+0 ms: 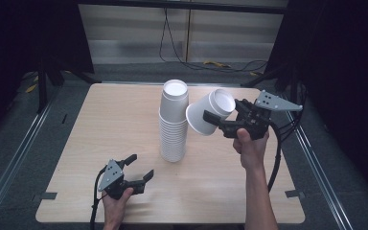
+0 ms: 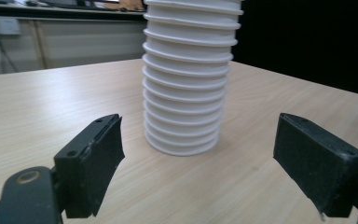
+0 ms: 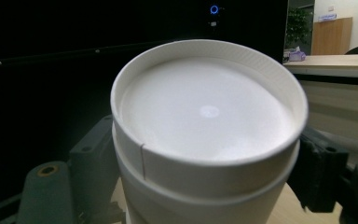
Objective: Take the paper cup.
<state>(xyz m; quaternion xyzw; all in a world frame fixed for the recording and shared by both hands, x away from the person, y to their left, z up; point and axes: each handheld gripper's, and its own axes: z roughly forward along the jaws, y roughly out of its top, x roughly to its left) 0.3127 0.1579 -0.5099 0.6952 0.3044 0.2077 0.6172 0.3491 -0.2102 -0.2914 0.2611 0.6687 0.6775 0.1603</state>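
Note:
A tall stack of white paper cups [image 1: 173,124] stands upside down in the middle of the wooden table [image 1: 110,120]. My right gripper [image 1: 219,119] is raised just right of the stack's top, shut on a white paper cup [image 1: 210,112] that tilts with its base toward the gripper. In the right gripper view that cup's base [image 3: 205,112] faces the camera, pinched between both jaws of the gripper [image 3: 205,186]. My left gripper [image 1: 141,166] rests low near the front left, open, aimed at the stack [image 2: 186,84]; its fingers [image 2: 93,158] stand wide apart with nothing between them.
Bare tabletop lies left of and in front of the stack. Dark stands and cables sit on the floor beyond the far edge of the table. Metal rails run along the floor on both sides.

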